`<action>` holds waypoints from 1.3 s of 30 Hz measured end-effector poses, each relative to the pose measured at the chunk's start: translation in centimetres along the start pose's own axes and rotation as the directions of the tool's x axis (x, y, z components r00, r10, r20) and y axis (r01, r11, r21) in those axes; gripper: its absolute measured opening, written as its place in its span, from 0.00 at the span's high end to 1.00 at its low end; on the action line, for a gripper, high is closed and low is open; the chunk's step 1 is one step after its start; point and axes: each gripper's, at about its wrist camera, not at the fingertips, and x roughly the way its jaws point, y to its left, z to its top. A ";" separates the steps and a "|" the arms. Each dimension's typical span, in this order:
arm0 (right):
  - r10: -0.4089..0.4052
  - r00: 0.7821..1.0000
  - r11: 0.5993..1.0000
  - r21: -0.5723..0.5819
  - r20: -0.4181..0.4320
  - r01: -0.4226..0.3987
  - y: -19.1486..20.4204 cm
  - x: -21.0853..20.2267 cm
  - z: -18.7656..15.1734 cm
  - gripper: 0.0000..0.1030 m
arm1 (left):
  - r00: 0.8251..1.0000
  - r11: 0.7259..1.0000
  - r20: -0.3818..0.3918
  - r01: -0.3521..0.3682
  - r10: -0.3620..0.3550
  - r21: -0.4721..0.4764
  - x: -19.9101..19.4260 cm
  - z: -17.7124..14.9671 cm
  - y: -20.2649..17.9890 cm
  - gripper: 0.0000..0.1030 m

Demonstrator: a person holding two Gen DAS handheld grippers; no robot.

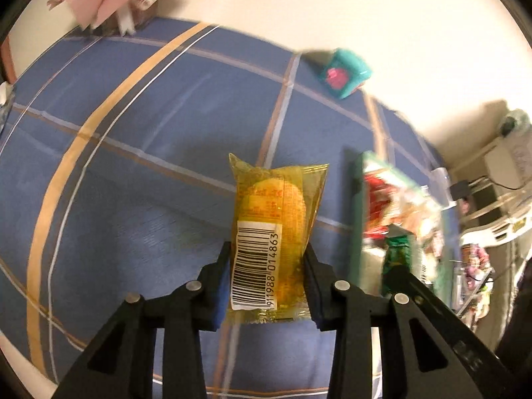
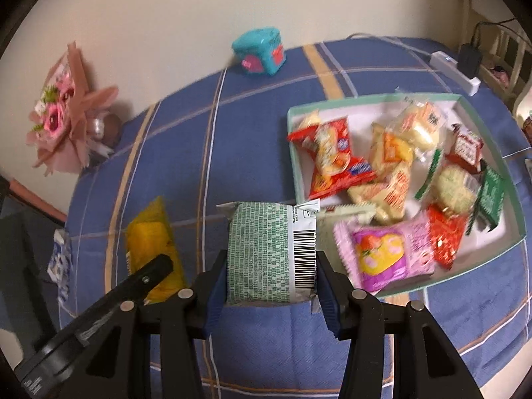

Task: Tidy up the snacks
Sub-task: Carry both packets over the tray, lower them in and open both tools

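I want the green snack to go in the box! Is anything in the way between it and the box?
Nothing blocks it. The green snack, held in the right tongs, sits just left of the box. Its near corner is crowded with a pink snack, but bare floor shows further back.

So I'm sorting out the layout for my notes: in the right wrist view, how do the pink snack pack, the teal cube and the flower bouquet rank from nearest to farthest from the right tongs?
1. Pink snack pack: just right of the right tongs, in the tray's near corner.
2. Flower bouquet: far left, by the wall.
3. Teal cube: at the table's far edge.
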 end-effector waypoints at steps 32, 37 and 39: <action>-0.250 0.967 0.906 0.362 0.043 0.218 -14.4 -0.9 3.8 0.49 | 0.995 0.930 -0.050 0.096 -0.084 0.355 7.4 -0.5 -17.2 0.61; -0.254 0.967 0.910 0.346 0.024 0.230 -14.5 0.0 3.9 0.49 | 0.989 0.940 -0.103 0.136 -0.108 0.313 8.6 -0.5 -16.3 0.61; -0.253 0.967 0.909 0.344 0.010 0.234 -14.6 0.4 3.8 0.49 | 0.986 0.942 -0.110 0.150 -0.122 0.301 8.5 -0.4 -16.1 0.61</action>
